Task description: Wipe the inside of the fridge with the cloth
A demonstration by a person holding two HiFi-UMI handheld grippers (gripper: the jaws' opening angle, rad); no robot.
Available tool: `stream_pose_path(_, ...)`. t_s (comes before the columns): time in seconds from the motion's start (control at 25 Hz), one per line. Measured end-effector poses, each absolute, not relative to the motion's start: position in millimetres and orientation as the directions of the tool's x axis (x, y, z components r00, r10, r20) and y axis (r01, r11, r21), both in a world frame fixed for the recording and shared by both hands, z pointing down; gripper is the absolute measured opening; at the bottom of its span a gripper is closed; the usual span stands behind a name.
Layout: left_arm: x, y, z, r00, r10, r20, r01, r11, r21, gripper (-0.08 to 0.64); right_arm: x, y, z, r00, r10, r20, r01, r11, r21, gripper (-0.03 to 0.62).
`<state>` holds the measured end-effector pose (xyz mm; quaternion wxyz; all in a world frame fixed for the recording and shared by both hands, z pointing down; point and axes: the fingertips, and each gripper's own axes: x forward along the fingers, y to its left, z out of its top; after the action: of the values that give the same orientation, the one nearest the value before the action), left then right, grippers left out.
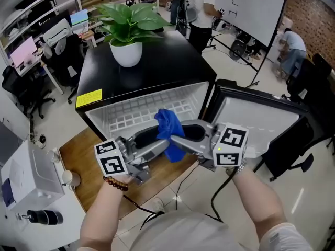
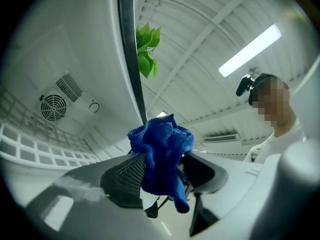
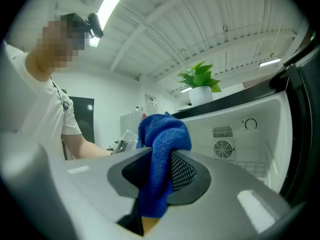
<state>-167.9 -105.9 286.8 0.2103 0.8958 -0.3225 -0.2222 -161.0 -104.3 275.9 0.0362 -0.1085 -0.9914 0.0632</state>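
Two grippers meet before the open fridge (image 1: 131,111): our right gripper (image 3: 157,171) is clamped on the blue cloth (image 1: 168,129), and our left gripper (image 2: 162,171) gapes loosely around it. We judge wiping not yet begun; next, press the cloth against an inner wall.

Head view: fridge (image 1: 157,67) floor & lower back wall hidden by cloth (image 1: 168,132), left gripper (image 1: 159,143) and right gripper (image 1: 177,135). Label (image 1: 89,97) on fridge top, print too small to read. Person (image 1: 201,12) behind fridge, head cut off at top edge. Whiteboard (image 1: 251,9) behind fridge, marks unreadable. Left gripper view: dial (image 2: 94,105) on fridge back wall, markings too small to tell.
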Motion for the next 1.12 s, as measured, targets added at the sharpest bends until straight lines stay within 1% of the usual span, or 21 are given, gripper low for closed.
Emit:
stream_pose_path(0.12,-157.7,-99.6,280.6,0.724,-0.616,-0.31,-0.403,-0.743,0.535,0.194,-155.4,-101.0,274.3,-0.967,0.248,0.054,0.237,0.96,-0.152,0.084)
stream_pose_path(0.2,-154.9,-98.2,279.1,0.728,-0.603,-0.328,-0.378,-0.751,0.542,0.168,-151.7,-100.3,274.8,-0.964,0.259,0.055,0.247,0.956,-0.161,0.084)
stream_pose_path(0.28,-154.7,-98.1,279.0,0.724,-0.602,-0.336,-0.37,-0.751,0.548,0.137,-148.6,-100.0,275.9,-0.962,0.267,0.061,0.254,0.953,-0.162,0.086)
stream_pose_path(0.36,-155.5,-99.4,281.1,0.718,-0.614,-0.329,-0.381,-0.741,0.552,0.07,-146.7,-99.4,278.9,-0.96,0.27,0.081,0.255,0.955,-0.154,0.091)
stream_pose_path(0.4,-155.5,-100.5,282.9,0.716,-0.621,-0.319,-0.392,-0.735,0.553,0.05,-146.4,-99.5,280.9,-0.959,0.266,0.094,0.251,0.957,-0.145,0.094)
stream_pose_path(0.56,-156.0,-105.4,288.0,0.706,-0.652,-0.276,-0.446,-0.713,0.541,0.039,-147.0,-105.1,287.2,-0.965,0.221,0.139,0.207,0.973,-0.105,0.098)
stream_pose_path(0.72,-155.7,-107.5,290.8,0.696,-0.676,-0.242,-0.502,-0.7,0.508,0.035,-145.8,-108.7,291.4,-0.968,0.195,0.158,0.183,0.979,-0.089,0.104)
stream_pose_path(1.04,-161.5,-108.9,289.7,0.674,-0.693,-0.256,-0.519,-0.691,0.503,0.034,-140.0,-117.1,294.6,-0.971,0.173,0.167,0.159,0.983,-0.095,0.11)
stream_pose_path(1.08,-162.7,-109.4,290.0,0.671,-0.697,-0.255,-0.524,-0.688,0.502,0.034,-139.7,-117.8,294.6,-0.971,0.17,0.167,0.156,0.984,-0.09,0.109)
stream_pose_path(1.12,-163.5,-110.4,290.4,0.666,-0.702,-0.252,-0.531,-0.684,0.5,0.034,-139.7,-118.0,294.3,-0.972,0.168,0.166,0.156,0.984,-0.082,0.094)
